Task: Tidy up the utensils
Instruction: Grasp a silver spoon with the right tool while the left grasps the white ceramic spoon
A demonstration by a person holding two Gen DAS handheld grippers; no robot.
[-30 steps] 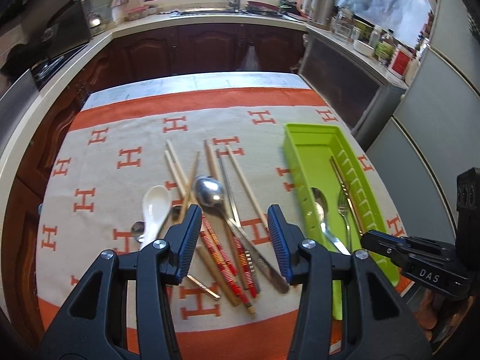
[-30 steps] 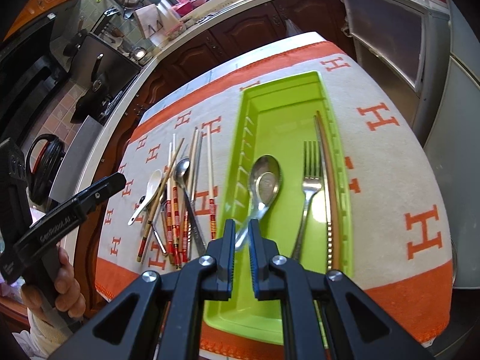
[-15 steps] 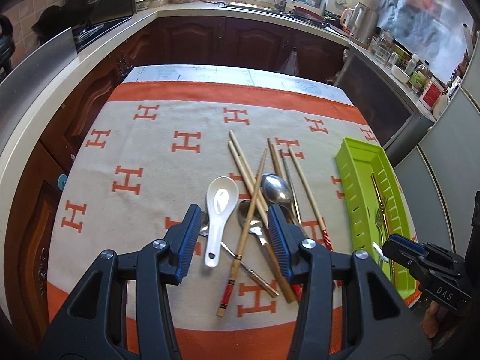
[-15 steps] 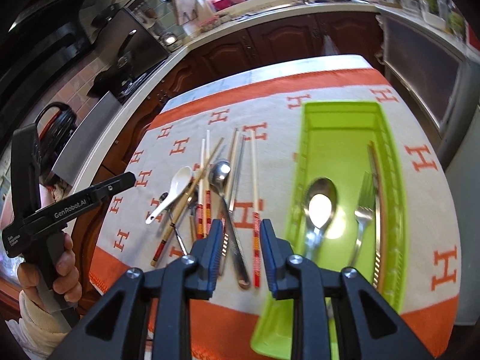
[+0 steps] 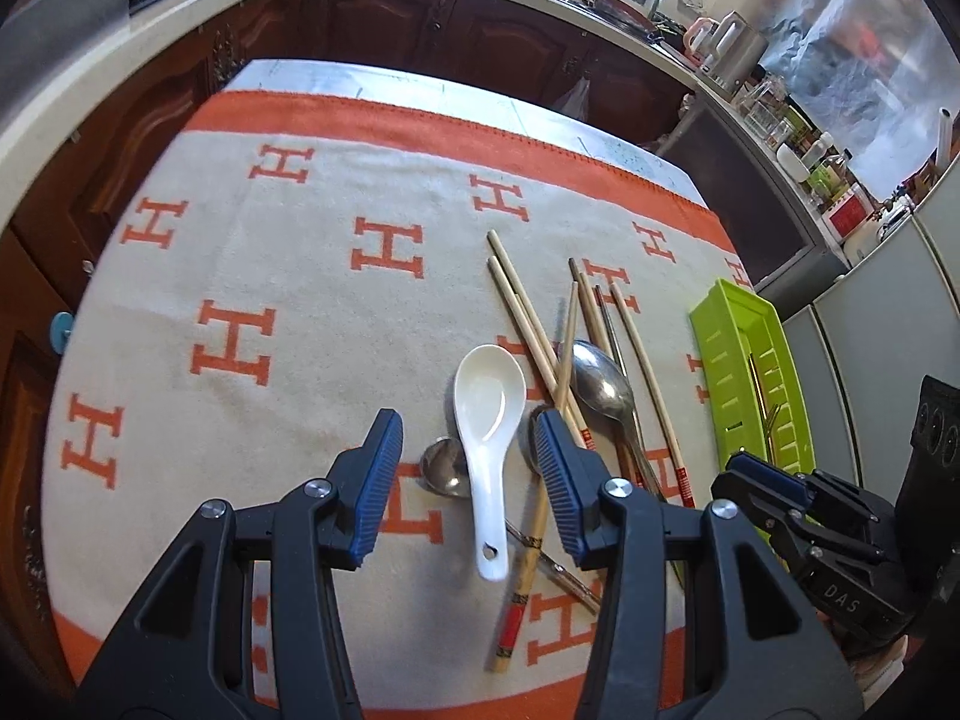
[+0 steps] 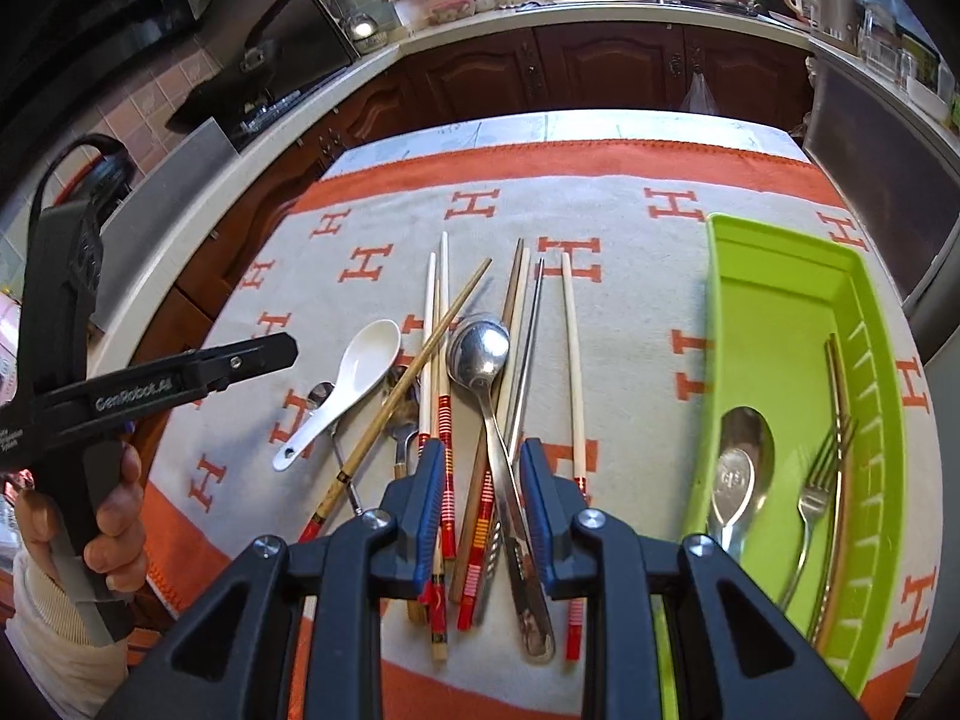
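A white ceramic spoon (image 5: 487, 420) lies on the H-patterned cloth, between the fingers of my open, empty left gripper (image 5: 465, 480), which hovers above it. It also shows in the right wrist view (image 6: 348, 387). Several chopsticks (image 6: 441, 372) and a large metal spoon (image 6: 489, 396) lie in a pile. My right gripper (image 6: 483, 504) is open and empty over the metal spoon's handle. The green tray (image 6: 774, 324) at the right holds a metal spoon (image 6: 735, 474), a fork (image 6: 816, 492) and a long gold-coloured utensil.
Small metal spoons (image 5: 444, 468) lie partly under the white spoon. The cloth (image 5: 240, 276) covers the table; its front edge is close below both grippers. Kitchen counters and dark cabinets ring the table. The tray shows at the right in the left wrist view (image 5: 750, 372).
My left gripper moved left from the metal spoon to over the white spoon. My right gripper left the tray, opened, and moved left over the utensil pile.
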